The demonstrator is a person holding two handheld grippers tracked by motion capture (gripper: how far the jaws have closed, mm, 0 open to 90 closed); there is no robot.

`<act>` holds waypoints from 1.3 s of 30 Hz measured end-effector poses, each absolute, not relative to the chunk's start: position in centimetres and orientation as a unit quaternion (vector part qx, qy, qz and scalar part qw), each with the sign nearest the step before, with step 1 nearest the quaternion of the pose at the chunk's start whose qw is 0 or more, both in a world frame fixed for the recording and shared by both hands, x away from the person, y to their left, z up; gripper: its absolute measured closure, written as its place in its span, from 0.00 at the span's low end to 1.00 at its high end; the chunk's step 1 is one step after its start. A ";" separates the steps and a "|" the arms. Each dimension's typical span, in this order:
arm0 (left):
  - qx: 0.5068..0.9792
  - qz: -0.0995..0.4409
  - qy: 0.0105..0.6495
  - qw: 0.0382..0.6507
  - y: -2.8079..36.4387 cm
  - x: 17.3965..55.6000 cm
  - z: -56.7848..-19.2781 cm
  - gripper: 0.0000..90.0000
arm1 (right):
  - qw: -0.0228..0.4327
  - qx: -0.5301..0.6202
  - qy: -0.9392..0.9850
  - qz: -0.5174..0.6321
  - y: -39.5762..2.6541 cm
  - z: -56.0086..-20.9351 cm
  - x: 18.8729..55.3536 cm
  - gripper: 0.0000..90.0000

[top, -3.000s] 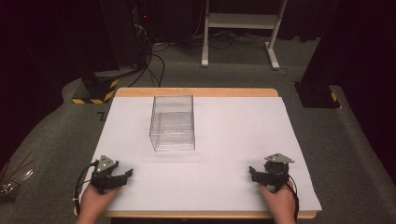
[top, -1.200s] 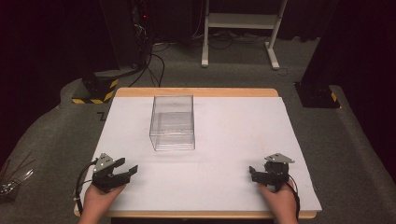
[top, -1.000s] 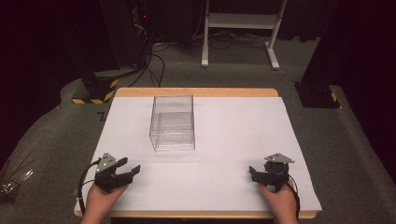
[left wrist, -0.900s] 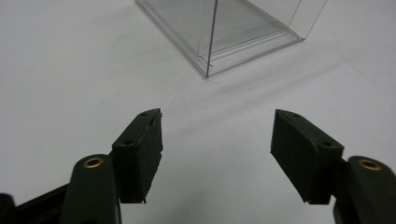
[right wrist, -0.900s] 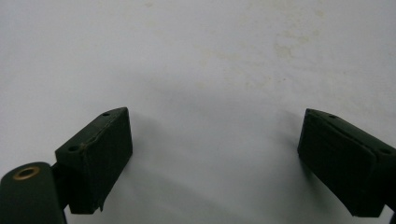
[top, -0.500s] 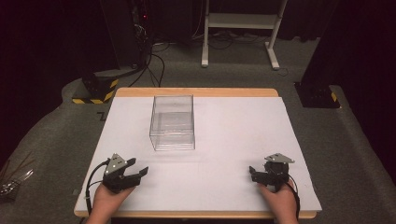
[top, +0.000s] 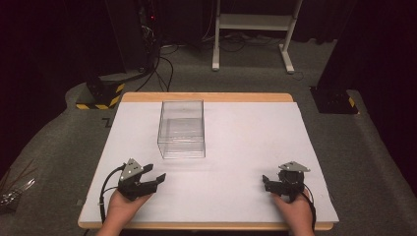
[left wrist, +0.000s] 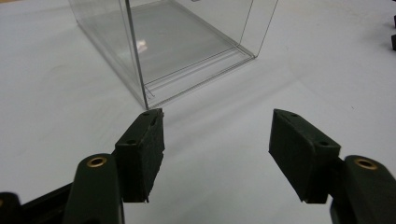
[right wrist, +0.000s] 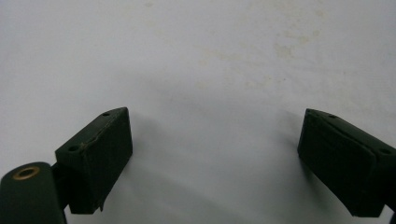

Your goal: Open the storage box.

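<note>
A clear plastic box (top: 182,129) stands open-topped on the white sheet (top: 246,132), left of the middle. My left gripper (top: 156,173) hovers at the front left, open, its jaws aimed toward the box's near corner and holding nothing. In the left gripper view the box (left wrist: 177,42) sits just beyond the left gripper (left wrist: 217,119), its corner edge close above the left pad (left wrist: 144,149). My right gripper (top: 266,181) rests at the front right, open and empty. In the right gripper view the right gripper (right wrist: 215,116) has bare white sheet between its jaws.
The sheet covers a wooden table whose edge (top: 206,97) shows at the back. Grey carpet surrounds it. A white stand (top: 253,29) and cables lie behind, and a black block with yellow stripes (top: 101,93) sits at the back left.
My left gripper has moved rightward and a little forward toward the clear box. The right gripper and the box have stayed put.
</note>
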State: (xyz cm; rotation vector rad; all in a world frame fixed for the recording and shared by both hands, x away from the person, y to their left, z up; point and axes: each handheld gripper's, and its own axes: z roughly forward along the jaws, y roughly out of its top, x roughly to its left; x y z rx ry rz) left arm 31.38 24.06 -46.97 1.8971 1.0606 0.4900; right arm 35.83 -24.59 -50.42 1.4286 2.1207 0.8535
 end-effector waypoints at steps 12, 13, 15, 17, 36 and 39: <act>0.757 0.191 0.421 0.462 22.6 33.2 -46.7 0.41 | 0.221 0.517 0.767 0.309 -24.6 -50.4 35.8 0.11; 0.757 0.191 0.419 0.463 22.4 33.4 -46.6 0.41 | 0.222 0.517 0.767 0.309 -24.6 -50.4 35.8 0.11; 0.757 0.192 0.419 0.464 22.2 33.6 -46.5 0.41 | 0.221 0.517 0.767 0.309 -24.6 -50.4 35.8 0.11; 0.758 0.198 0.416 0.462 21.9 34.0 -46.3 0.41 | 0.221 0.517 0.767 0.309 -24.6 -50.4 35.8 0.11; 0.754 0.209 0.417 0.463 20.5 36.7 -46.0 0.45 | 0.221 0.517 0.767 0.309 -24.6 -50.4 35.8 0.11; 0.757 0.210 0.412 0.462 20.3 37.2 -45.9 0.44 | 0.221 0.517 0.767 0.309 -24.6 -50.4 35.8 0.11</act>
